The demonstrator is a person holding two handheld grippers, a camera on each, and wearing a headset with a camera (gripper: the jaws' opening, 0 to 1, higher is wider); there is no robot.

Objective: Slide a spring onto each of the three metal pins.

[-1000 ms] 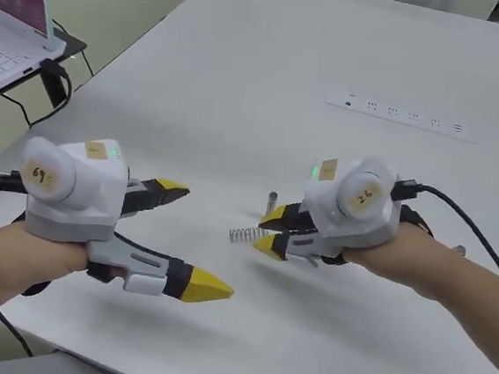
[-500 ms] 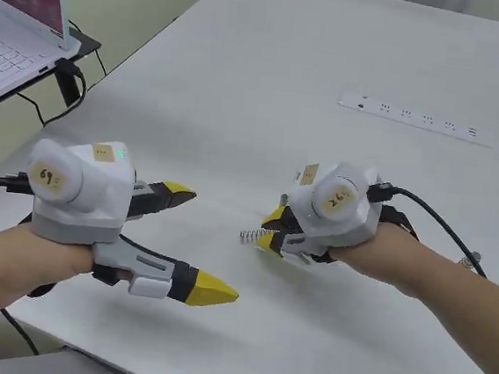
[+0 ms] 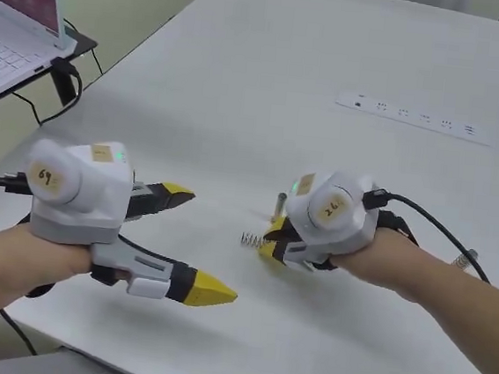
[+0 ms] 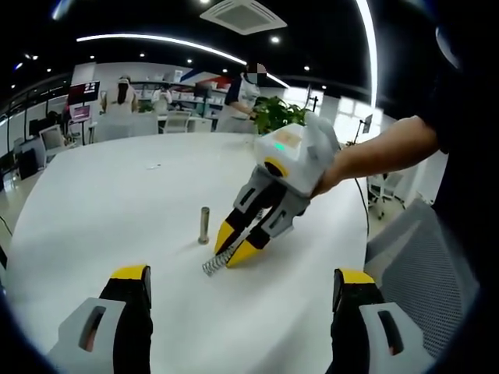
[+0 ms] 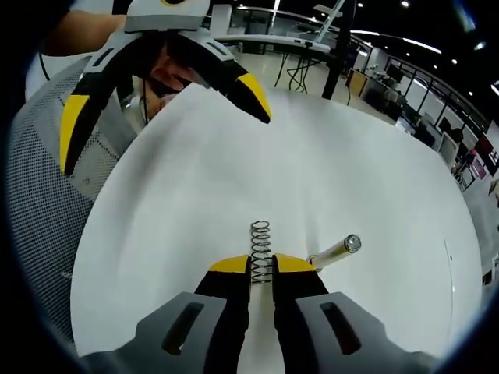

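**Right claw [image 3: 269,242] dips, spring [image 5: 260,241] in its grip**

Down it has come toward the tabletop [image 3: 242,80] since a second ago, jaws pinched nearly shut on the spring's near end. The metal pin [image 3: 279,206] stands upright just beside it, nothing on it yet. Left claw [image 3: 200,240] hovers wide open, empty, well apart. Risk, I'd say: the spring's free end meets the pin top off-centre, buckles and pops from the pinch, or a jaw knocks the pin over.
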